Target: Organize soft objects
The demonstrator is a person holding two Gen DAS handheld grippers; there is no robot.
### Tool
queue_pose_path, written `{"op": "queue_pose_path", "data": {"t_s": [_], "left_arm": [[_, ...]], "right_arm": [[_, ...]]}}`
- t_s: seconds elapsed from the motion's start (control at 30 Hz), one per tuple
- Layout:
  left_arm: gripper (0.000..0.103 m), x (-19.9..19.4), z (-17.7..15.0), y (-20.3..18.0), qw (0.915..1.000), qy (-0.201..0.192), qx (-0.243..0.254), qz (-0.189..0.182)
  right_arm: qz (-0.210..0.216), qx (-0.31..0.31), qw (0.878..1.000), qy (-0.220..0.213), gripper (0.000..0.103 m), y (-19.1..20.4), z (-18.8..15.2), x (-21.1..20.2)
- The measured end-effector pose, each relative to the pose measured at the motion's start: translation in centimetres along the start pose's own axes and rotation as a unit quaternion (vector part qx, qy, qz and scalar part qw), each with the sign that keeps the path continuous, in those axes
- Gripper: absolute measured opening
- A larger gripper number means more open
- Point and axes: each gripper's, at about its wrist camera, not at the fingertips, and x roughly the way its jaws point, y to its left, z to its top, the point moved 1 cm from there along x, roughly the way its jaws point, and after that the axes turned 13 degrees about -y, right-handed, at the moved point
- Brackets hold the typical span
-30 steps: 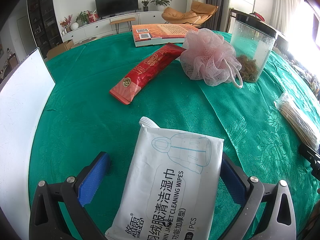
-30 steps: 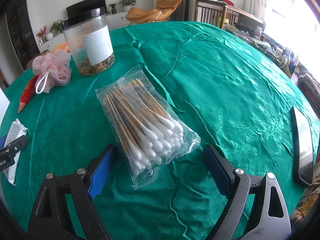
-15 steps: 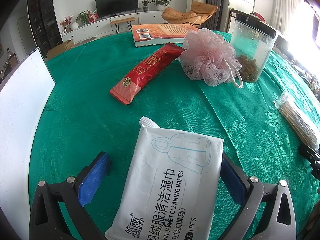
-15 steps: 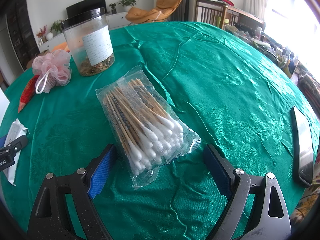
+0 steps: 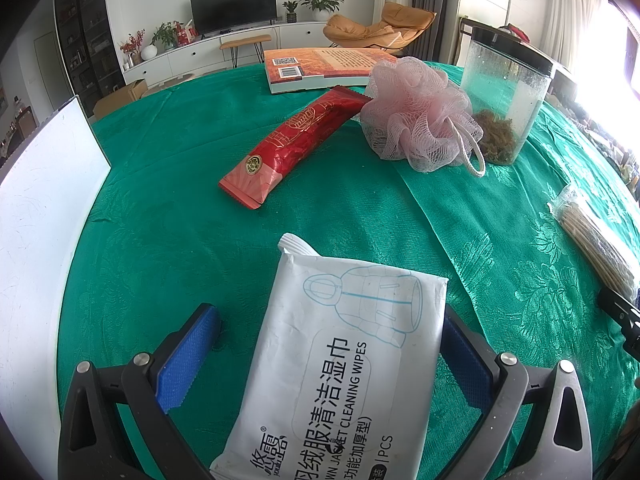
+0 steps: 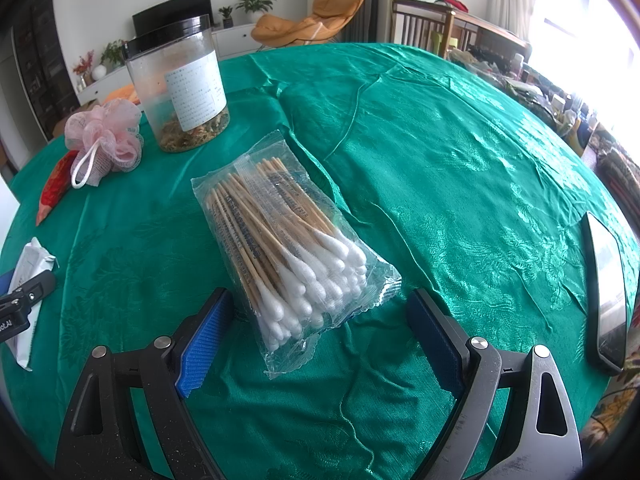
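Left wrist view: the left claw (image 5: 328,354) is wide around the wipes pack (image 5: 340,364) on the worktop (image 5: 180,220). The pack looks soft, light and slippery; grabbing its long sides seems best.

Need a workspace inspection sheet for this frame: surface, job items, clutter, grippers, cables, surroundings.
Surface: green tablecloth, creased, covers the round table.
Job's things: wipes pack flat between the left fingers; cotton swab bag flat between the right fingers; pink bath pouf against the clear jar; red packet beside the pouf.
Clutter: book at the far edge; white board at the left; dark flat phone-like object at the right.
Grippers: left gripper open, astride the wipes pack; right gripper open, astride the swab bag.
Cables: nothing seen.
Surroundings: living room, TV, orange lounge chair, plants.
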Motion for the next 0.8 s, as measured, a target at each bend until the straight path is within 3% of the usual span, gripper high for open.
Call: {"op": "queue_pose_path", "data": {"t_s": [0.07, 0.2, 0.33, 0.4, 0.5, 0.6, 0.67, 0.7, 0.8], "left_arm": [[0.103, 0.0, 0.0, 0.0, 1.0000, 0.000, 0.000, 0.000], [0.103, 0.0, 0.0, 0.1, 1.0000, 0.000, 0.000, 0.000], [0.103, 0.0, 0.1, 0.3, 1.0000, 0.000, 0.000, 0.000], [0.103, -0.1, 0.1, 0.6, 1.0000, 0.000, 0.000, 0.000], [0.103, -0.2, 0.2, 1.2, 1.0000, 0.000, 0.000, 0.000], [0.103, 0.1, -0.2, 0.0, 1.0000, 0.000, -0.003, 0.004], [0.103, 0.0, -0.1, -0.4, 0.9996, 0.030, -0.001, 0.000], [0.103, 0.0, -0.1, -0.5, 0.9979, 0.065, 0.007, -0.007], [0.103, -0.1, 0.0, -0.7, 0.9921, 0.123, 0.020, -0.016]], "right_arm": [[0.010, 0.011, 1.000, -0.003, 0.090, -0.3, 0.1, -0.2], [0.093, 0.093, 0.991, -0.038, 0.089, -2.1, 0.6, -1.7], [0.109, 0.126, 0.985, -0.045, 0.089, -3.3, 1.1, -2.2], [0.109, 0.104, 0.988, -0.027, 0.089, -3.0, 1.9, -1.6], [0.120, 0.022, 0.992, 0.017, 0.089, -1.1, 3.2, -0.1], [0.120, -0.073, 0.987, 0.073, 0.088, 0.8, 3.5, 1.8], [0.113, -0.099, 0.985, 0.084, 0.071, 1.1, 3.7, 2.4], [0.127, -0.085, 0.984, 0.096, 0.049, 0.8, 3.9, 2.7], [0.131, -0.036, 0.986, 0.093, 0.041, -0.9, 5.4, 2.9]]}}
